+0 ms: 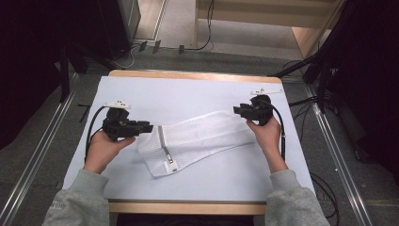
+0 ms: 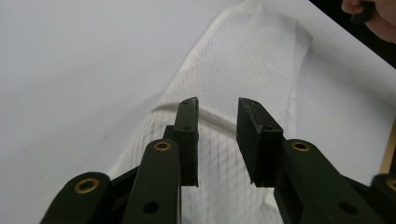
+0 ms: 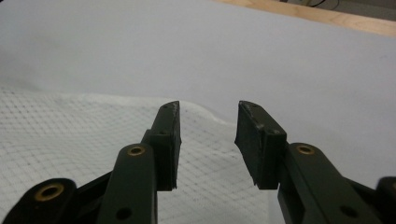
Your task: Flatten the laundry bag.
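Mesh bag [image 1: 200,139] mid-table; table [image 1: 188,89] free elsewhere.

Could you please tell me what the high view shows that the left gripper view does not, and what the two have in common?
High view alone: the grey zipper across the near end of the white mesh bag, the person's grey sleeves, the wooden table edge, the floor beyond, and both grippers from outside, the left gripper and right gripper at opposite ends of the bag. Left gripper view alone: its own black jaws from close up, standing apart with nothing between them, and the bag's weave. Shared: the mesh bag lying flat on the pale table cover.
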`<action>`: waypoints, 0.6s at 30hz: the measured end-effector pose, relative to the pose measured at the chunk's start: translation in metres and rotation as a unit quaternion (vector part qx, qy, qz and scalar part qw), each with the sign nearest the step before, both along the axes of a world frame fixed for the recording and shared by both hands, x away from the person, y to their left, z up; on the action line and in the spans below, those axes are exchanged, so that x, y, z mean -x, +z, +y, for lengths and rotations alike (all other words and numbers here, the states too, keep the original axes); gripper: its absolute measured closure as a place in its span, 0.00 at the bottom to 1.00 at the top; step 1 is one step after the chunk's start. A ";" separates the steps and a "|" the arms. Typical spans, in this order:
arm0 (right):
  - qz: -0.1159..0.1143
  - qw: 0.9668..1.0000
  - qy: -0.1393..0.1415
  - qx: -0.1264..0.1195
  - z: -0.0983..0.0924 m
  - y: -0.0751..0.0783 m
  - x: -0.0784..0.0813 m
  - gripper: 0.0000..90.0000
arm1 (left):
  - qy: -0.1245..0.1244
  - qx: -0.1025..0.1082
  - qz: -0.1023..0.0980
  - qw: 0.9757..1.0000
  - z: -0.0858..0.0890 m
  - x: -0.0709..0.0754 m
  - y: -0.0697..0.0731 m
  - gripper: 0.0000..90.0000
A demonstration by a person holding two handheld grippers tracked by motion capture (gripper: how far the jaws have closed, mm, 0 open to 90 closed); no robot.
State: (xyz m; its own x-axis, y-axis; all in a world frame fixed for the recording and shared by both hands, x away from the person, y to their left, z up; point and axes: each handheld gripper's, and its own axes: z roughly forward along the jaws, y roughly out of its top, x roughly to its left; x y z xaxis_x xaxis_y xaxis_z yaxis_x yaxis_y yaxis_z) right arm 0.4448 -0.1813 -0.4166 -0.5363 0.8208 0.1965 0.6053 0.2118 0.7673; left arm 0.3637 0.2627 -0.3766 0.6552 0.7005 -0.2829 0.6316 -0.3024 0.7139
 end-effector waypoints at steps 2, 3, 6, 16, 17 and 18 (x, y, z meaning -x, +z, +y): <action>0.000 1.000 -0.002 0.003 0.000 -0.002 0.004 0.68 | -0.004 0.000 0.003 1.000 -0.006 -0.011 -0.002 0.78; 0.002 1.000 -0.001 0.002 -0.001 -0.002 0.007 0.68 | -0.007 -0.002 0.004 1.000 -0.009 -0.014 -0.003 0.78; 0.009 1.000 0.004 -0.005 -0.002 -0.006 0.015 0.70 | -0.021 -0.008 0.007 1.000 -0.020 -0.030 -0.008 0.77; 0.029 0.999 0.015 0.007 -0.001 -0.023 0.047 0.72 | -0.043 -0.033 0.016 0.998 -0.044 -0.069 -0.029 0.73; 0.028 0.999 0.019 0.006 0.000 -0.025 0.049 0.72 | -0.045 -0.034 0.017 0.998 -0.046 -0.072 -0.031 0.72; 0.030 0.999 0.019 0.003 0.001 -0.026 0.051 0.72 | -0.046 -0.035 0.020 0.998 -0.049 -0.075 -0.033 0.72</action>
State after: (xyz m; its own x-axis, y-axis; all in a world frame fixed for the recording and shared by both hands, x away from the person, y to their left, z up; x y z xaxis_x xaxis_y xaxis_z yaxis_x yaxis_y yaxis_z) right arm 0.3939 -0.1805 -0.4425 -0.5549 0.8007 0.2256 0.6421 0.2399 0.7281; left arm 0.4387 0.2139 -0.4093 0.7061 0.6573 -0.2632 0.6272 -0.4081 0.6634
